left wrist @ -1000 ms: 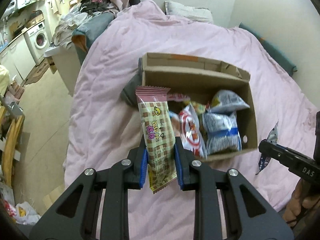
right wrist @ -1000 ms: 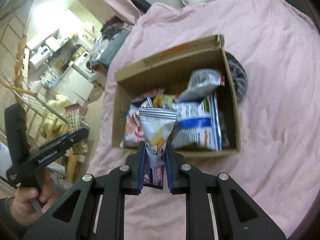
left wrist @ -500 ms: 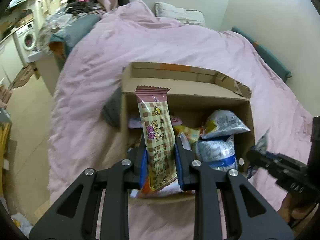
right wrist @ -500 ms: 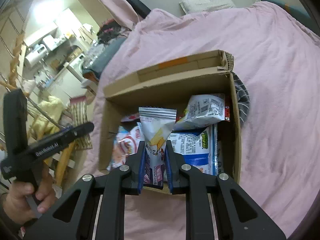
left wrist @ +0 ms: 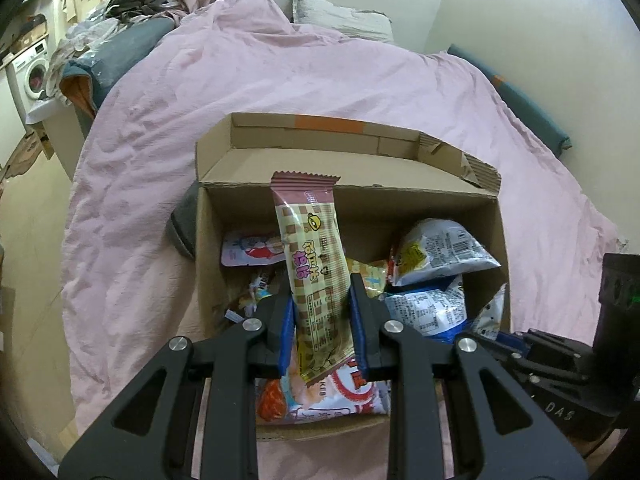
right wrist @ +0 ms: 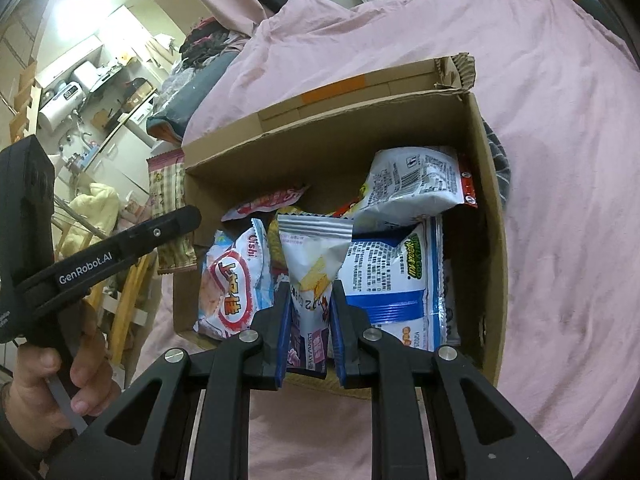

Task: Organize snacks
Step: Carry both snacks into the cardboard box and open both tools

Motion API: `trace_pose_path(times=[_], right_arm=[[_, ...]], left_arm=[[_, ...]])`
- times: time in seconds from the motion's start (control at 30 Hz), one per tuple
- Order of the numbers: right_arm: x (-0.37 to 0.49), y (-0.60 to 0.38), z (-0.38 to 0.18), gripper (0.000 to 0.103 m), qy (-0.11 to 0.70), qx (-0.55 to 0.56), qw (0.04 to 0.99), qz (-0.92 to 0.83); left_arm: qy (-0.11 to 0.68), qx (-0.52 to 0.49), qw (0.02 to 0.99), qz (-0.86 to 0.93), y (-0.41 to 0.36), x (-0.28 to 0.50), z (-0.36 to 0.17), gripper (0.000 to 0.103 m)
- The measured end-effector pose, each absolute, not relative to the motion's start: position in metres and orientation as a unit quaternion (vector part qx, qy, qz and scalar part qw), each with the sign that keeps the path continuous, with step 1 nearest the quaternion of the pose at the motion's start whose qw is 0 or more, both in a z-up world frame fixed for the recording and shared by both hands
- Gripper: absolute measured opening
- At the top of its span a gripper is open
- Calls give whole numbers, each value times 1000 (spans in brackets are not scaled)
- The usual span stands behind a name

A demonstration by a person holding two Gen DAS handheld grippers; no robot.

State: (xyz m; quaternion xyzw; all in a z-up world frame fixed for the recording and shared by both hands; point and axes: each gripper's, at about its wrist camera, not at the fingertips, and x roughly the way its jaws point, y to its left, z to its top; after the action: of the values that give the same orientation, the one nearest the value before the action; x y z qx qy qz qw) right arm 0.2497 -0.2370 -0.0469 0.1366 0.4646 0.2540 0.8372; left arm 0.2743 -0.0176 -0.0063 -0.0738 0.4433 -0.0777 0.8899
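Observation:
An open cardboard box (left wrist: 400, 196) (right wrist: 490, 216) sits on the pink bed and holds several snack bags. My left gripper (left wrist: 320, 300) is shut on a long pink-and-cream checkered snack packet (left wrist: 314, 264), held upright over the box's near left part. My right gripper (right wrist: 310, 300) is shut on a white and silver snack pouch (right wrist: 314, 256), held over the box's near edge. In the right wrist view the left gripper (right wrist: 176, 220) shows at the box's left wall with the checkered packet (right wrist: 166, 196).
The pink duvet (left wrist: 280, 80) (right wrist: 560, 160) surrounds the box. A dark grey cloth (left wrist: 184, 220) lies under the box's left side. A pillow (left wrist: 340, 20) lies at the headboard. Past the bed's left edge are piled clothes (left wrist: 120, 20) and a washing machine (left wrist: 32, 76).
Both grippers have moved forward with their snacks, from in front of the box to over its open top. The box now looks larger and nearer in both views.

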Motion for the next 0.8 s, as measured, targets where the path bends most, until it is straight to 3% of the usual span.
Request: trace_pose_path(times=[0.8], right_arm=[[260,-248,-57,22,479,190,820,250]], left_arm=[[434,-61,893,-99,-36,261,-5,22]])
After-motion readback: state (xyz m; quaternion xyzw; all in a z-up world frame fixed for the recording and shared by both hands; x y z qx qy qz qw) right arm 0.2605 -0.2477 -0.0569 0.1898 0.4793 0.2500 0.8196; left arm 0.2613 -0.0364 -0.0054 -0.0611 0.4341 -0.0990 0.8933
